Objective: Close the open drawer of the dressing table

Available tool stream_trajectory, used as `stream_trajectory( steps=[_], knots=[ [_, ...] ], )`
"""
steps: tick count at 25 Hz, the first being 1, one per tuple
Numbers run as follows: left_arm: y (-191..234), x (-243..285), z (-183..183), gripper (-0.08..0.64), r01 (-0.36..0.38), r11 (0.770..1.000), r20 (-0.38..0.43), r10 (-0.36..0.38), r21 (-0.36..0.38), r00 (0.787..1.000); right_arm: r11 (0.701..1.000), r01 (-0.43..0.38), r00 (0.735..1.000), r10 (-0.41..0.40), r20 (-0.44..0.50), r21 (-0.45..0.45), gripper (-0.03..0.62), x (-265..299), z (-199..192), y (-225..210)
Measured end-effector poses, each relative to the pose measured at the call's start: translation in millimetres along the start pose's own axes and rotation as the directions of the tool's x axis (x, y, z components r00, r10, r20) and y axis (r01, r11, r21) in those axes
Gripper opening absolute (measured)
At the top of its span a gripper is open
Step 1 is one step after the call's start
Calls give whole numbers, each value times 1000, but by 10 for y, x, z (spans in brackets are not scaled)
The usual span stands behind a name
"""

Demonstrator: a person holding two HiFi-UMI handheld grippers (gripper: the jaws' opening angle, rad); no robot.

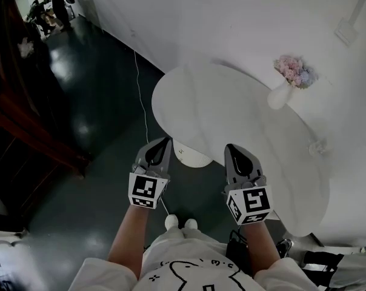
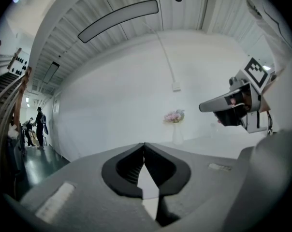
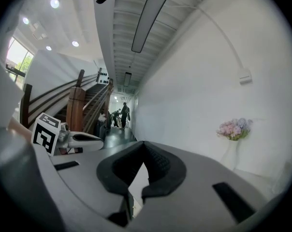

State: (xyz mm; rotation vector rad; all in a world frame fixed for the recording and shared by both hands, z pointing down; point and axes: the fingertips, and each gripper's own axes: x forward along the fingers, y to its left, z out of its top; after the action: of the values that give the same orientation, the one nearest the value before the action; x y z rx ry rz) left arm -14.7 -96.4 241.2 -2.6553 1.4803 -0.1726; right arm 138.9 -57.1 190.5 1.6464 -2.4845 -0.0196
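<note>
The white oval dressing table [image 1: 219, 114] stands against the white wall, seen from above in the head view. No drawer shows in any view. My left gripper [image 1: 162, 143] hangs over the dark floor just off the table's near left edge, jaws shut and holding nothing. My right gripper [image 1: 234, 149] is level with it over the table's near edge, also shut and holding nothing. In the left gripper view the left gripper [image 2: 144, 146] has its jaw tips touching, with the right gripper [image 2: 233, 105] beside it. In the right gripper view the right gripper [image 3: 143, 144] also has its tips touching.
A white vase of pink and blue flowers [image 1: 289, 80] stands at the table's back by the wall. A round white object [image 1: 192, 156] sits under the table edge. A thin cable [image 1: 140, 96] runs across the floor. A dark wooden staircase [image 1: 25, 120] is at left, people [image 1: 53, 5] far off.
</note>
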Motion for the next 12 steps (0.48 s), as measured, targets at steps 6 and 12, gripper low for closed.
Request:
stream_trajectory(
  steps=[6,12],
  knots=[
    [6,-132,314,18,-4,1000,40,4,-13,999,1000,19,999,-19,34,6,0,-153,235,-67],
    [22,-270,587,18,-31,1000,52,31,6,998,999,32,998,-30,51,-42,0,-283,401,-65]
  ],
)
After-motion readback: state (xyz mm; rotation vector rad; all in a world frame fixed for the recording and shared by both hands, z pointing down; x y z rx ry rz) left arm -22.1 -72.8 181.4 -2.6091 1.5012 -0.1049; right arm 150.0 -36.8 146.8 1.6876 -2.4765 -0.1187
